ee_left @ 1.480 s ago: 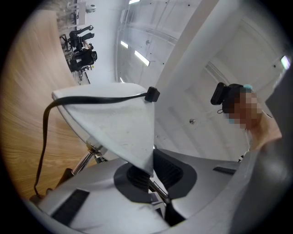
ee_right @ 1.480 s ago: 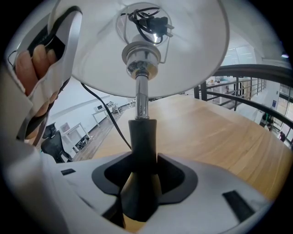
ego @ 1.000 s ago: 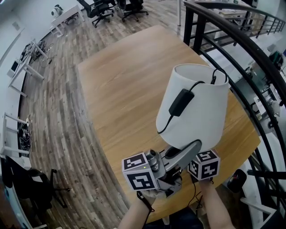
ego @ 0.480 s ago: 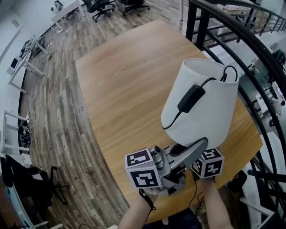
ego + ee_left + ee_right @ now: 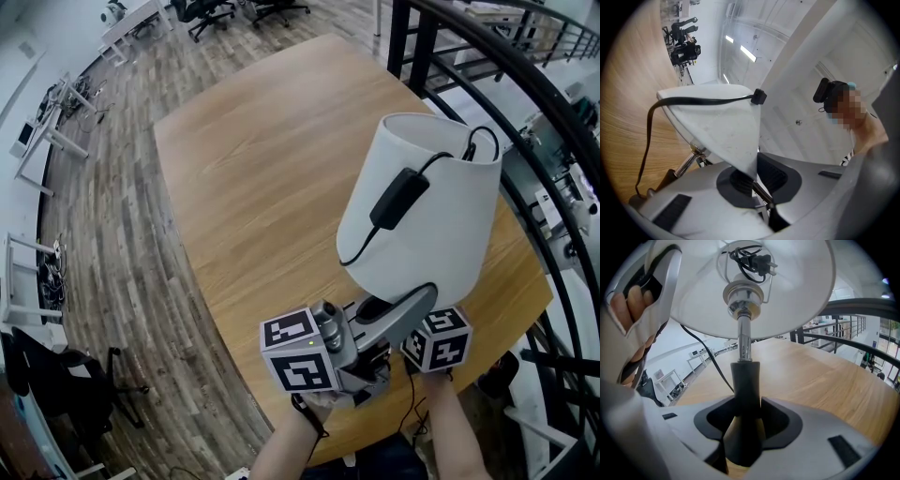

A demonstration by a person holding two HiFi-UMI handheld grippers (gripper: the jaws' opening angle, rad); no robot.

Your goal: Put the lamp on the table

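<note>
Lamp (image 5: 427,234): white cone shade, chrome stem, black neck; tilted, up off the wood, over the near right part.
Cord (image 5: 395,199): black, draped across the shade.
Table (image 5: 253,169): light wood.

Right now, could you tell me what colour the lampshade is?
The lampshade is white; head view.

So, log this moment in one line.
left gripper: shut on lampshade rim | right gripper: shut on lamp stem | lamp: tilted over wooden table

site: office — open-plan | seen: black swivel chairs (image 5: 208,17), white desks (image 5: 141,21) along the wall, a monitor (image 5: 25,139) on one | also: plank floor (image 5: 112,216), large wooden table (image 5: 262,159), black metal railing (image 5: 539,89) beside it
</note>
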